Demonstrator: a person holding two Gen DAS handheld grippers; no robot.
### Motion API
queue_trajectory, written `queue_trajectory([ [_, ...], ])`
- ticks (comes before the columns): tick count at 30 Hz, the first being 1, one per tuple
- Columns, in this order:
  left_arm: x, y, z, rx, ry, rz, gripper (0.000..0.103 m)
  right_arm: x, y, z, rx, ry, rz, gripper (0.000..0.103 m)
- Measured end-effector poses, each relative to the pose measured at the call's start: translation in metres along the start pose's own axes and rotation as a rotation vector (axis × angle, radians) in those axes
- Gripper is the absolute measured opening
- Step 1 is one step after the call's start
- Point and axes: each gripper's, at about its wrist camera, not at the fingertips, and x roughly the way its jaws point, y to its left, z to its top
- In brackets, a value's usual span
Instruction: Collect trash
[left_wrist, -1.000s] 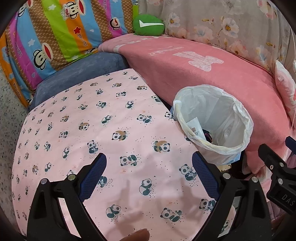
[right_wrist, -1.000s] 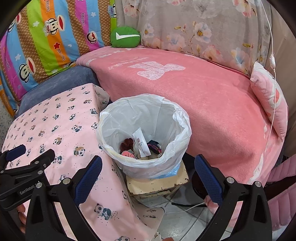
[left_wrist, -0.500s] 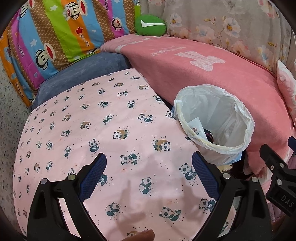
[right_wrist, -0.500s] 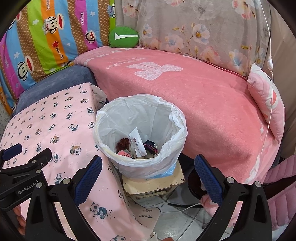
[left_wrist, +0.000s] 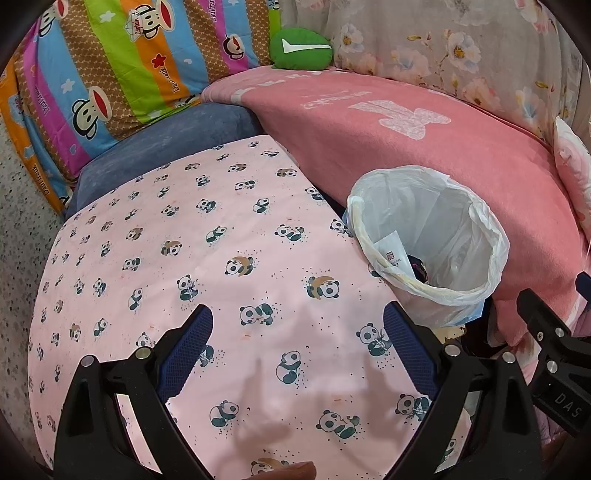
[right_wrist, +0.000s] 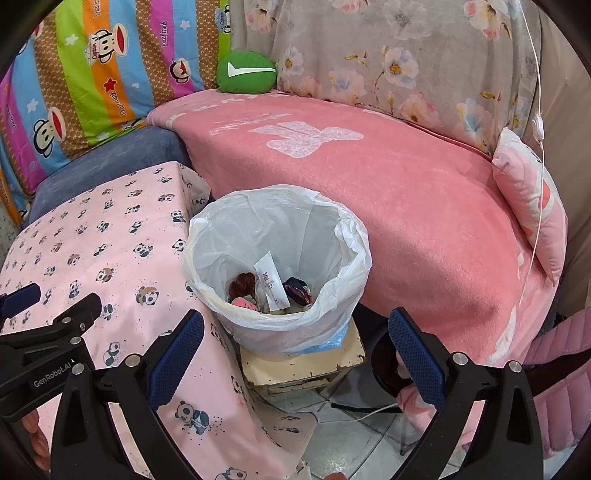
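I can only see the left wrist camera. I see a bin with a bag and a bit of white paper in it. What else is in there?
Observer: In the right wrist view, the bin also holds a dark red scrap, something pink and a dark bundle beside the white paper.
Child: What is the bin standing on?
Observer: A small cream stool, next to the panda cloth.
Child: Is the other gripper holding any trash?
Observer: No. The right gripper is open with nothing between its fingers, and so is the left gripper.
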Motion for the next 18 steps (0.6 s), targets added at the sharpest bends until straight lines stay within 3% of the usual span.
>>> queue_trajectory([
  [18, -0.0027, -0.0016, -0.0022, -0.007, 0.002, 0.021, 0.089, -0.0002, -0.0010, 0.0001, -0.002, 0.001, -0.002, 0.096],
])
